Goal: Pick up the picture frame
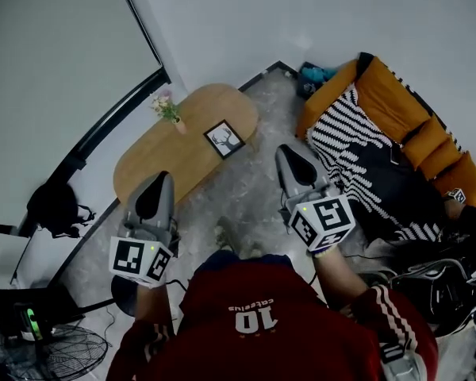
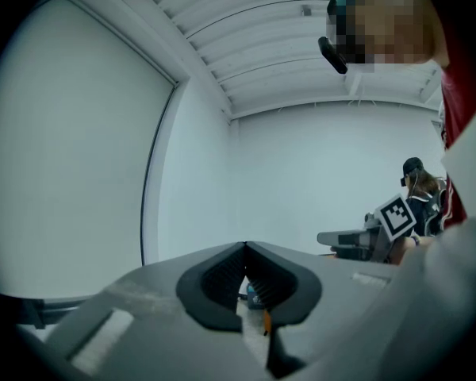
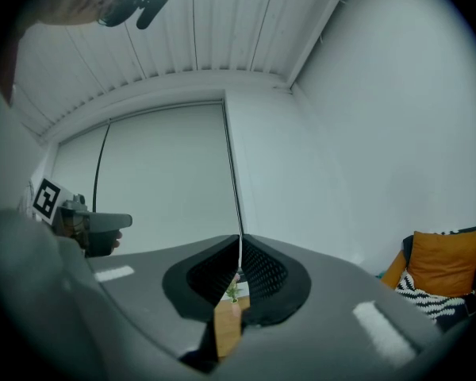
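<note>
The picture frame (image 1: 224, 139), black-edged with a white print, lies flat on the oval wooden table (image 1: 151, 169) near its right end. Both grippers are held over the floor short of the table, pointing toward it. My left gripper (image 1: 163, 178) hovers by the table's near edge, left of the frame, jaws together and empty. My right gripper (image 1: 289, 151) is right of the table, a short way from the frame, also shut and empty. In the left gripper view the jaws (image 2: 245, 246) meet at their tips. The right gripper view shows its jaws (image 3: 239, 236) shut, with the table below.
A small vase of flowers (image 1: 167, 108) stands on the table left of the frame. An orange sofa (image 1: 397, 109) with a striped blanket (image 1: 357, 133) fills the right side. A floor fan (image 1: 59, 352) and a dark bag (image 1: 55, 206) sit at the left. Another person (image 2: 419, 187) is beyond my right gripper.
</note>
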